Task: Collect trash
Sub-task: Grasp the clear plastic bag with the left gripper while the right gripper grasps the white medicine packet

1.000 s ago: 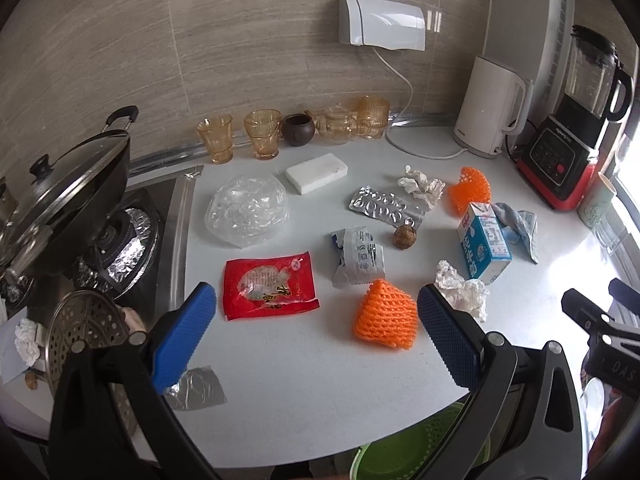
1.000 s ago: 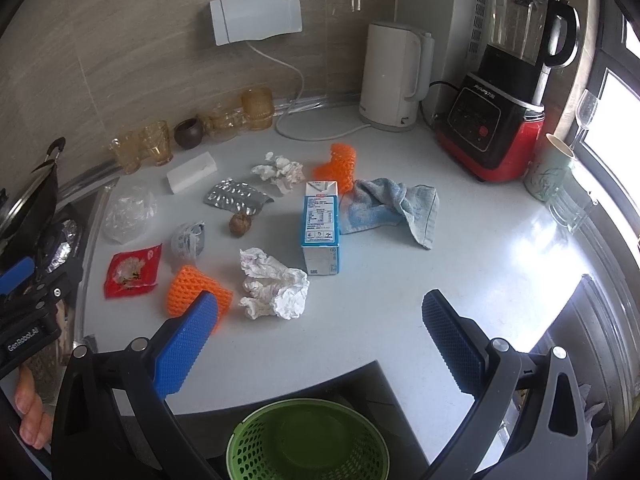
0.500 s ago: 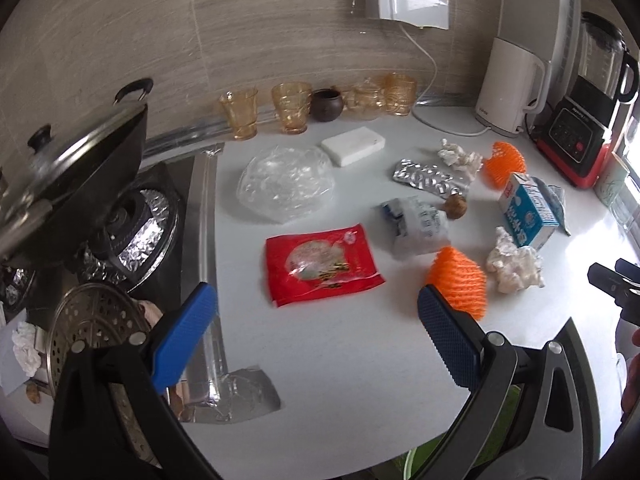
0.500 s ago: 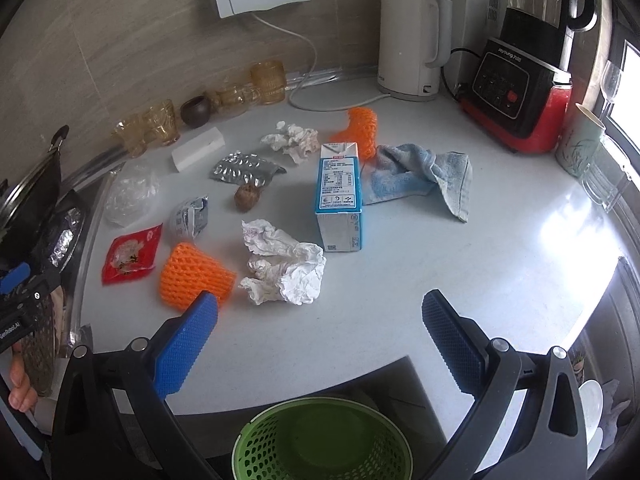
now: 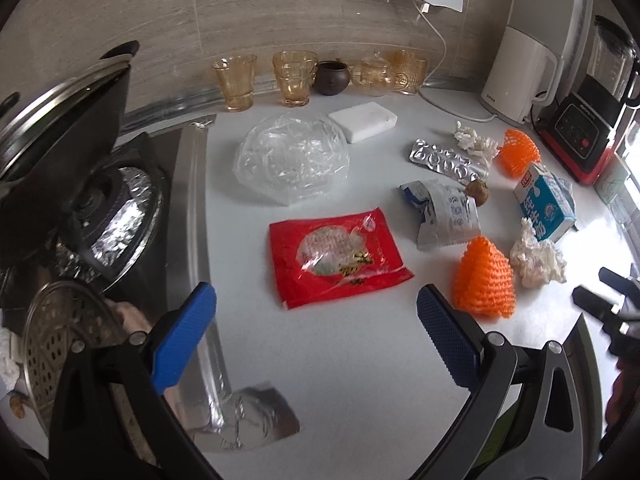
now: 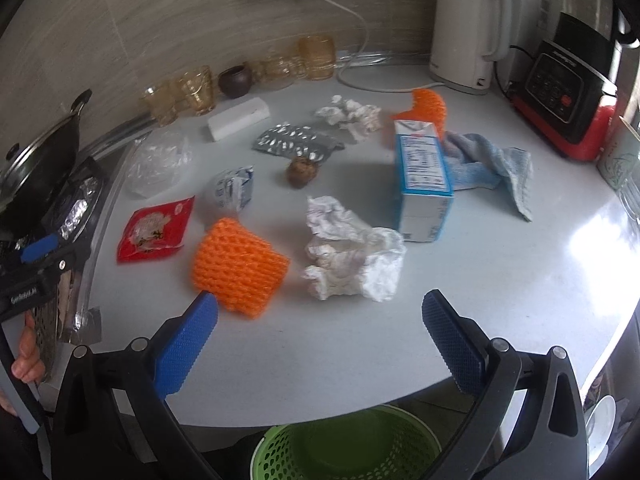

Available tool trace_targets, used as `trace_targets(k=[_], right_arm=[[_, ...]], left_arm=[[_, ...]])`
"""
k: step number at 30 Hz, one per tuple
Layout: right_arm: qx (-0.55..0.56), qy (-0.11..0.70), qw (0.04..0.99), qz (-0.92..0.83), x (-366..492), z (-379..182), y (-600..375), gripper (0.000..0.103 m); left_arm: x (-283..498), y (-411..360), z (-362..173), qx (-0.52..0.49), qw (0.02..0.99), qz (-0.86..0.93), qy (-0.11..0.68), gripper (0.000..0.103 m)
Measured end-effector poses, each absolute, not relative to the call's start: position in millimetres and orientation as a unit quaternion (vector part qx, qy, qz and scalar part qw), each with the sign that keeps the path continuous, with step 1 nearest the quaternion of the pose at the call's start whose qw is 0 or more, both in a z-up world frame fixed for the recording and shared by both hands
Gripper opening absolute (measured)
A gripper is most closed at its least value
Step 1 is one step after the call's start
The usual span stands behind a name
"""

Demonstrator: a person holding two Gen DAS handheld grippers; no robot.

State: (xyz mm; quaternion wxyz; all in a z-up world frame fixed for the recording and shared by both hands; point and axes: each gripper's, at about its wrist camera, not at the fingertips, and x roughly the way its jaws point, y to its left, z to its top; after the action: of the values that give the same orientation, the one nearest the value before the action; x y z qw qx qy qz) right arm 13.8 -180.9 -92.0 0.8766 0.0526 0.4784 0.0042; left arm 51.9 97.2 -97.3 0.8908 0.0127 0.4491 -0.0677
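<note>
The left gripper [image 5: 316, 322] is spread and empty, with the red packet [image 5: 338, 252] lying flat just ahead between its fingers. Thin, light and probably slippery film: pinch a raised edge. The right gripper [image 6: 320, 330] is also spread and empty, the paper wad [image 6: 352, 256] just ahead and the foam net [image 6: 238, 266] ahead-left. Both look soft and crushable, graspable anywhere. The bin [image 6: 348, 446] sits below.

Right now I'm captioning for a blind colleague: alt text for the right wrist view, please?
The open right tool hovers over a white counter strewn with trash: crumpled tissue, orange foam net, milk carton. A green basket sits below.
</note>
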Motion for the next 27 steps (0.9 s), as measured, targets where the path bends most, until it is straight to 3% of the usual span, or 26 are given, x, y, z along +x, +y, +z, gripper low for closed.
trace_targets(k=[13,27], right_arm=[[-0.006,0.491,0.871,0.022,31,-105,-134,0.101],[0.025,0.495,0.868,0.029,83,-106,-118,0.101]], left_arm=[[143,92,-104,0.017,0.890,-0.045,0.453,0.097],[244,89,-148,0.037,0.860,0.000,0.509,0.095]])
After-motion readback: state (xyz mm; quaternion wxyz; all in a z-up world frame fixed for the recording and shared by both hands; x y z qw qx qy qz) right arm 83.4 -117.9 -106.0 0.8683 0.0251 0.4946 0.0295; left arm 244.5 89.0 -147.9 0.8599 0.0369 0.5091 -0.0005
